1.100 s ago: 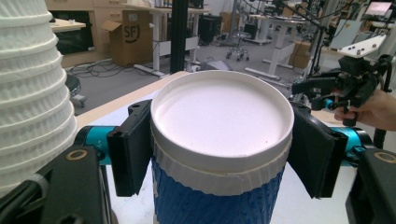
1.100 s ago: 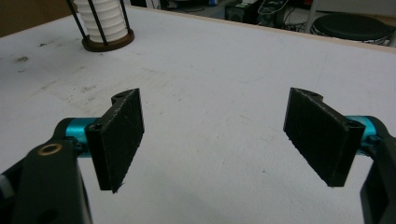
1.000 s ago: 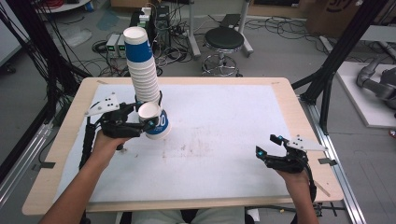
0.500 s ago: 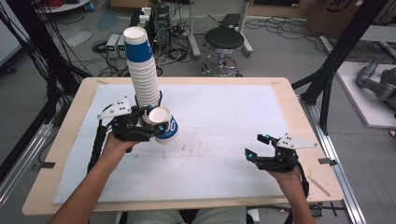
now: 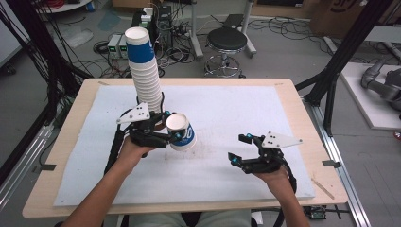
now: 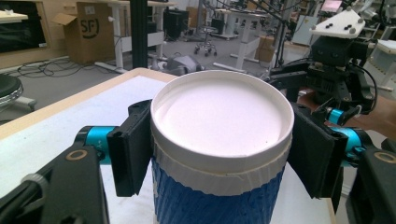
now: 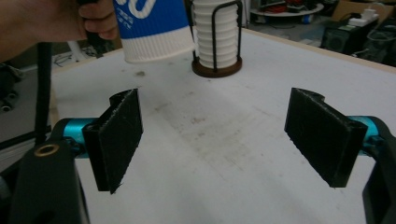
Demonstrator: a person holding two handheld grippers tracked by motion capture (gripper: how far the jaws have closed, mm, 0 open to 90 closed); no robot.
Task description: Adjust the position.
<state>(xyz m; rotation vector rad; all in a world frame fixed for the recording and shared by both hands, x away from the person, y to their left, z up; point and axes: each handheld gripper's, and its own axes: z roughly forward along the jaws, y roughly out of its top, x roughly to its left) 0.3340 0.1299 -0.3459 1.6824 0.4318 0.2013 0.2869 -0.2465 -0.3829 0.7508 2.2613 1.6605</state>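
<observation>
A tall stack of blue and white paper cups point(image 5: 143, 71) stands in a wire holder point(image 7: 217, 65) on the white mat at the back left. My left gripper point(image 5: 172, 135) is shut on one blue paper cup point(image 5: 182, 134), held off the mat just right of the stack. In the left gripper view both pads squeeze the paper cup point(image 6: 219, 140) near its white round end. My right gripper point(image 5: 238, 148) hovers open at the front right with nothing in it. From the right gripper point(image 7: 219, 140) I see the held paper cup point(image 7: 154, 28) and the stack of cups point(image 7: 215, 32) ahead.
A white mat point(image 5: 227, 113) covers most of the wooden table point(image 5: 71, 118); it has faint stains near the middle. Beyond the far edge stand a black stool point(image 5: 228, 40), cables and power units point(image 5: 116, 45). Black frame posts point(image 5: 340, 61) rise at the right.
My left gripper has carried the cup rightward and toward the front, away from the stack. My right gripper has moved left and a little farther onto the mat.
</observation>
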